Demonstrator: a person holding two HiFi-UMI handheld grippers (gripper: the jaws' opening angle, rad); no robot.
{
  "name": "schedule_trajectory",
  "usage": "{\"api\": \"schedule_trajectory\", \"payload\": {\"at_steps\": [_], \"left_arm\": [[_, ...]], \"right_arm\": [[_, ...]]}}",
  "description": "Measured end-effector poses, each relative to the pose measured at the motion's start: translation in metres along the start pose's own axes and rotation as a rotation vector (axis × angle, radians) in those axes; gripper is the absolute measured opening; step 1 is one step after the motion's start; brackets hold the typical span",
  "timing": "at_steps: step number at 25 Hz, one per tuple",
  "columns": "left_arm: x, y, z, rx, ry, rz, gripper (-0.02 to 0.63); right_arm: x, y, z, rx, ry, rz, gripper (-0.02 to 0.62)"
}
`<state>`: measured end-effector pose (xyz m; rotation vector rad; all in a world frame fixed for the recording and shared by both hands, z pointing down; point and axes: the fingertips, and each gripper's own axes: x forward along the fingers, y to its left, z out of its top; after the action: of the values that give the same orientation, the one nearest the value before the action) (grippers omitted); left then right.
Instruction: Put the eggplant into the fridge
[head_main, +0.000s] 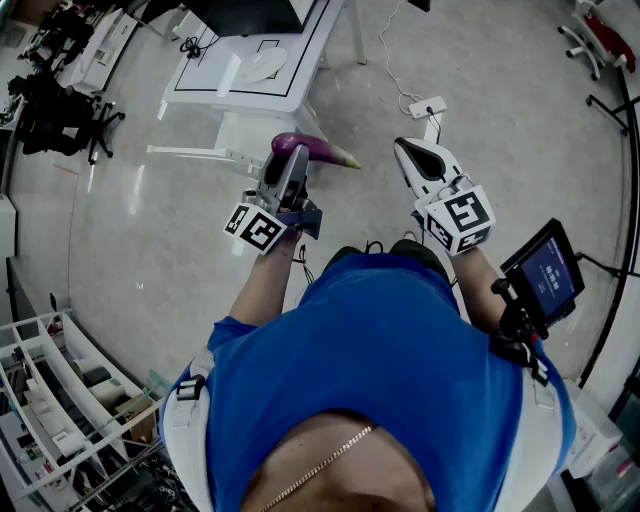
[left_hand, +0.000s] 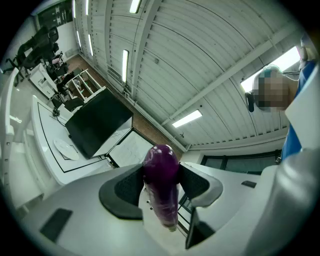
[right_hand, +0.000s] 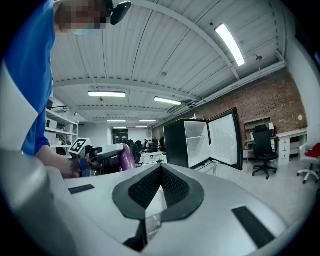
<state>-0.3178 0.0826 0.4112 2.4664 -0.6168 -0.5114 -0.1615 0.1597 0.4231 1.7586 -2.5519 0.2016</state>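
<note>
**Desk:** Where is the eggplant?

**Operator:** It's in my left claw, up in the air over the pale, shiny floor. The eggplant is long, smooth and glossy purple. It lies crosswise between the dark, rubbery pads, which press on both its sides, and its pale stem end sticks out to the right.

**Desk:** And your other side?

**Operator:** My right claw is closed tight, with its finely ribbed black pads meeting in a point and nothing between them. It sits level, just beside the left one.

**Desk:** Can you see the fridge?

**Operator:** Yes. The fridge is a boxy black one with a white inside. Its flat door is swung open. In front of it, a round white plate sits on the white tabletop, inside a black outline.
</note>
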Motion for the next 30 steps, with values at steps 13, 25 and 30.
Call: {"api": "schedule_trajectory", "payload": {"at_steps": [13, 25, 30], "left_arm": [[0.011, -0.010, -0.005, 0.001, 0.005, -0.009, 0.236], [0.024, -0.010, -0.025, 0.009, 0.017, -0.007, 0.236], [0.056, -0.027, -0.029, 0.016, 0.021, -0.002, 0.236]], "right_arm": [[-0.013, -0.010, 0.008, 0.011, -0.036, -0.011, 0.002], [-0.024, -0.030, -0.002, 0.024, -0.054, -0.021, 0.002], [-0.038, -0.063, 0.014, 0.026, -0.060, -0.027, 0.002]]}}
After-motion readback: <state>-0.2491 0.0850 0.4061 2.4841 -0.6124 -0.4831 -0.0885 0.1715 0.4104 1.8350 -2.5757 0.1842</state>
